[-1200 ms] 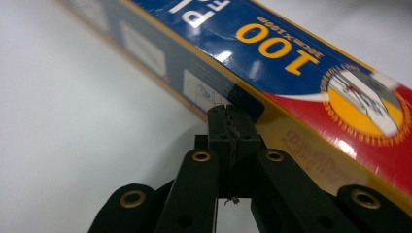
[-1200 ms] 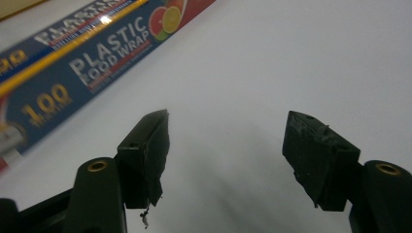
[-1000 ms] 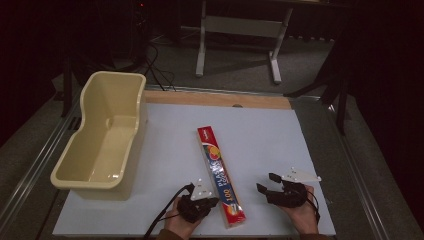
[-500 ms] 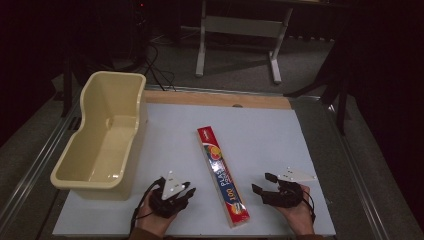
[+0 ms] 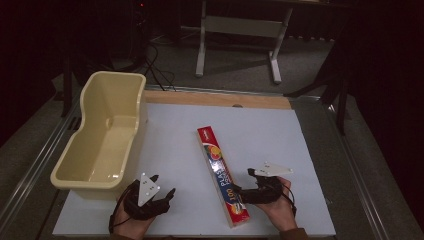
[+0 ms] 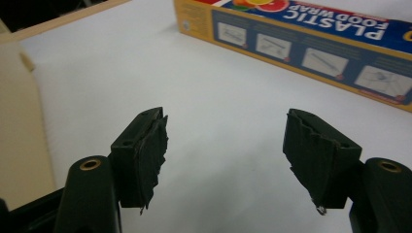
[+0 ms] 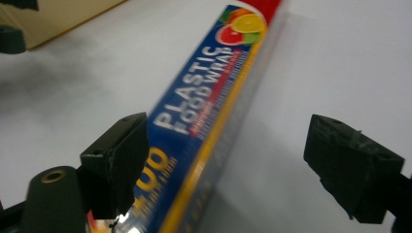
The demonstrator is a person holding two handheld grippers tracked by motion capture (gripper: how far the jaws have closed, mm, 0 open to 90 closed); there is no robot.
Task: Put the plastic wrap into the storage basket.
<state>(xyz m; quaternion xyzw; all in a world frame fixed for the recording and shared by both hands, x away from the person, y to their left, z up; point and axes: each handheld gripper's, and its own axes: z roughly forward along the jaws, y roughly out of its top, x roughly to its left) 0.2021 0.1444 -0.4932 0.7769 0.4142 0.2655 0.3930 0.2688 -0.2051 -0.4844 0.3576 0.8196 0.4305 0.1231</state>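
Both grippers' jaws just opened and released: left gripper (image 5: 162,192) empty beside the cream tub (image 5: 102,145), right gripper (image 5: 240,192) straddling the plastic wrap box (image 5: 222,175) without pressing it.

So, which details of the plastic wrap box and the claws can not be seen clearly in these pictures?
- Plastic wrap box, high view: the small print is too small to read.
- Box, right gripper view: its near end is blurred and cut by the bottom edge, partly behind the right claw's left pad.
- Box, left gripper view: both ends are cut by the picture edges.
- Left claw, high view: its grey plate covers the body.
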